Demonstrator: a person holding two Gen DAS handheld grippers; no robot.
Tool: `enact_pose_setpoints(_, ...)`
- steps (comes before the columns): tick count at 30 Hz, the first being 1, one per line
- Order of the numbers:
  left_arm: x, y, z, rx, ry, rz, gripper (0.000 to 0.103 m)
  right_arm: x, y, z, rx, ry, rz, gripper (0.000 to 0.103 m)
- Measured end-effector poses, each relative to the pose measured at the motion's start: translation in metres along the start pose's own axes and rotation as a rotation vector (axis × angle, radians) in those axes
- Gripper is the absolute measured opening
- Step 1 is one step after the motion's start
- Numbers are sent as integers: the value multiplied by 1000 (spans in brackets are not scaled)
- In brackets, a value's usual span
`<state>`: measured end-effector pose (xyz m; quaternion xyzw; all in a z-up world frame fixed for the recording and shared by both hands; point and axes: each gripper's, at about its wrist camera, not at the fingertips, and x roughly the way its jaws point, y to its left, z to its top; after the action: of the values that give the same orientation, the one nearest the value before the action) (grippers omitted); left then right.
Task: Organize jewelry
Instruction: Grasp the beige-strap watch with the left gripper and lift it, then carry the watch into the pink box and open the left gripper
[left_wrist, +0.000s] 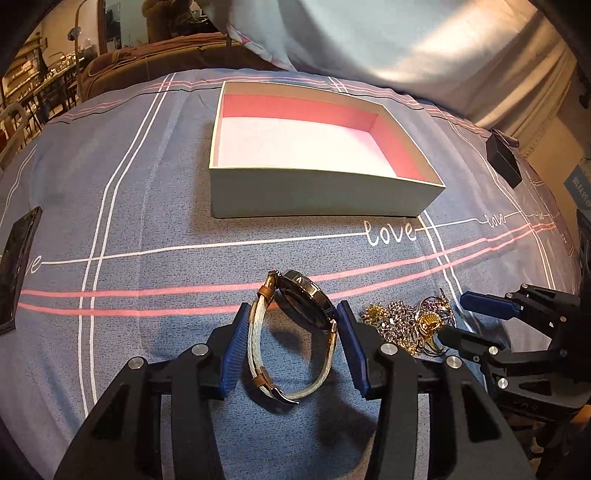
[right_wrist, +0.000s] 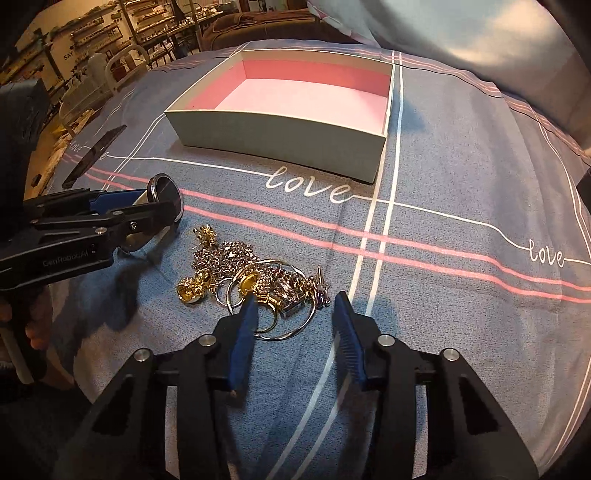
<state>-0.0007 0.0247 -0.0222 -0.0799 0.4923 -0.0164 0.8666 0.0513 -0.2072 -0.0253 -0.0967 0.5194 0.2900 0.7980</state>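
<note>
A watch (left_wrist: 306, 302) with a dark face and a pale strap stands on edge on the blue bedspread, and my left gripper (left_wrist: 291, 325) is shut on it, one blue pad on the strap and the other on the case. In the right wrist view the left gripper (right_wrist: 155, 203) and watch (right_wrist: 166, 192) are at the left. A pile of gold and silver jewelry (right_wrist: 258, 273) lies beside it. My right gripper (right_wrist: 295, 317) straddles the pile's near end, rings and a hoop between its pads, not clearly pinched. The open box (left_wrist: 325, 192) with a pink lining sits farther back, empty.
A dark phone (left_wrist: 18, 266) lies on the bedspread at far left. A small black box (left_wrist: 502, 158) sits at the right edge near a white pillow (left_wrist: 406, 37). A person's hand (right_wrist: 33, 328) holds the left gripper's handle. The box (right_wrist: 277, 133) stands ahead of both grippers.
</note>
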Motion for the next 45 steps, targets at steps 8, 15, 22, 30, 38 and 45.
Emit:
enact_pose_setpoints(8, 0, -1, -1, 4, 0, 6, 46, 6, 5, 7, -60, -3, -11, 26)
enact_pose_setpoints(15, -1, -4, -3, 10, 4, 1, 46, -1, 11, 5, -105, -12, 3, 7)
enact_pose_setpoints(22, -7, -8, -1, 18, -6, -9, 46, -31, 2, 8, -65, -81, 2, 5)
enact_pose_setpoints(30, -19, -13, 3, 21, -32, -16, 46, -54, -5, 12, -53, -128, 0, 5)
enact_pose_setpoints(38, -17, -13, 3, 29, -32, -14, 42, -42, 0, 9, -55, -107, 15, 5)
enact_pose_setpoints(45, -26, -15, 13, 32, -62, -9, 41, -32, 10, 11, -80, -80, 36, 5)
